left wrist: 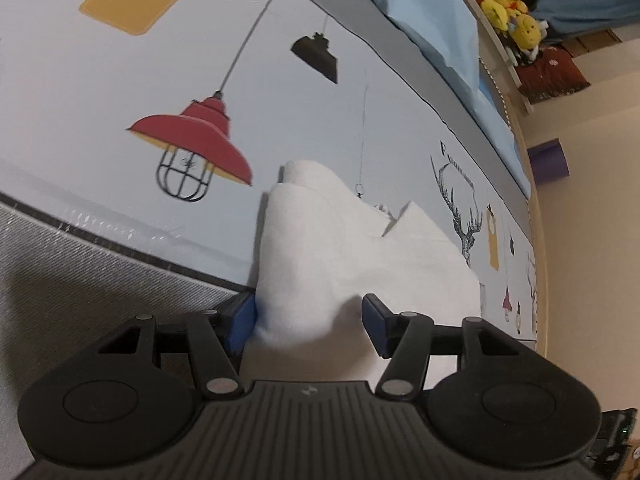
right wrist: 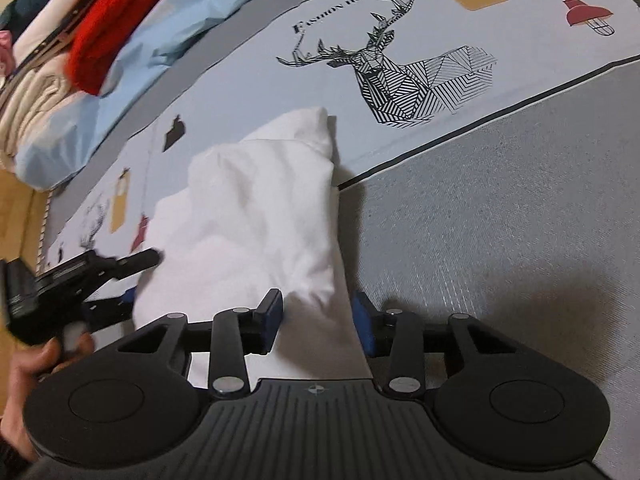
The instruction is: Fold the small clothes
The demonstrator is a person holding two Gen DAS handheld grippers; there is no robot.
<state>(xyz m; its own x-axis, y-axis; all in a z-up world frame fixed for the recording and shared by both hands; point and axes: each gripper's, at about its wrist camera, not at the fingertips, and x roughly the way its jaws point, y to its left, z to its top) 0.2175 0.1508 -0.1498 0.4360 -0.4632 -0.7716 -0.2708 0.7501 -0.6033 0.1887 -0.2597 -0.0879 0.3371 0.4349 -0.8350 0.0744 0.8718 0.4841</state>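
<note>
Looking down my left gripper (left wrist: 308, 322), I see its blue pads spread wide, with a bulging fold of the white garment (left wrist: 360, 248) between them; the left pad sits against the cloth's edge, the right pad stands clear, so nothing is clamped. My right gripper (right wrist: 318, 320) is parted about halfway, with a corner of the same white garment (right wrist: 256, 216) hanging between the pads; I cannot see either pad pressing on it. In the right wrist view the left gripper (right wrist: 132, 280) shows at the garment's far-left edge, with a hand (right wrist: 28, 364) on its grip.

The garment lies bunched and partly folded on the bed cover (left wrist: 120, 100), straddling the line where the grey border meets the pale printed panel. Beyond it are a printed red lamp (left wrist: 196, 140) and a printed deer head (right wrist: 400, 76). Farther back lie a light blue pillow (left wrist: 432, 12), a red cloth (right wrist: 116, 28) and yellow plush toys (left wrist: 508, 8).
</note>
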